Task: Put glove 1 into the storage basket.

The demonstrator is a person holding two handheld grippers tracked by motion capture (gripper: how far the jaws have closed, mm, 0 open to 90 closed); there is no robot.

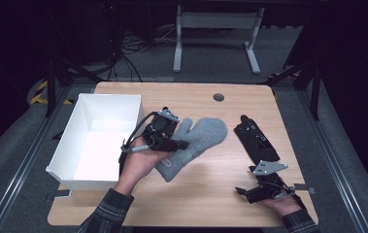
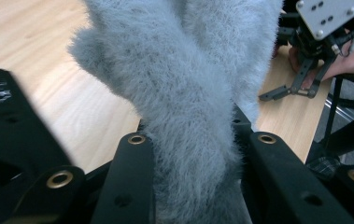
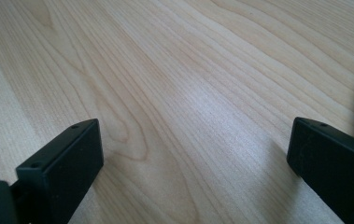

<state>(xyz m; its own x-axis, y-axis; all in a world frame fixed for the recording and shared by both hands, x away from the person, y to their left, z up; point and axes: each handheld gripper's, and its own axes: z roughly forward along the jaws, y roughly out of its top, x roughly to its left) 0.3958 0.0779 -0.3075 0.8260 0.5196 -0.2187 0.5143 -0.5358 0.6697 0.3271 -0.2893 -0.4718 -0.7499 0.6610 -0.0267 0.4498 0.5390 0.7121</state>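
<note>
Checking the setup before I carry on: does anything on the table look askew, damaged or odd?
Nothing stands out. The left gripper is clamped on a grey mitten beside the white box, the right gripper rests open on the wooden table, and a black object lies flat.

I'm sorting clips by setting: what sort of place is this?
Probably a lab or recording room: a bare wooden table on grey carpet, floor rails beside it, loose cables and a desk frame behind.

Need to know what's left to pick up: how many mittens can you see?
1. The grey mitten is clamped in the left gripper, mid-table beside the white bin. The black object lying to its right is not clearly a mitten.
</note>
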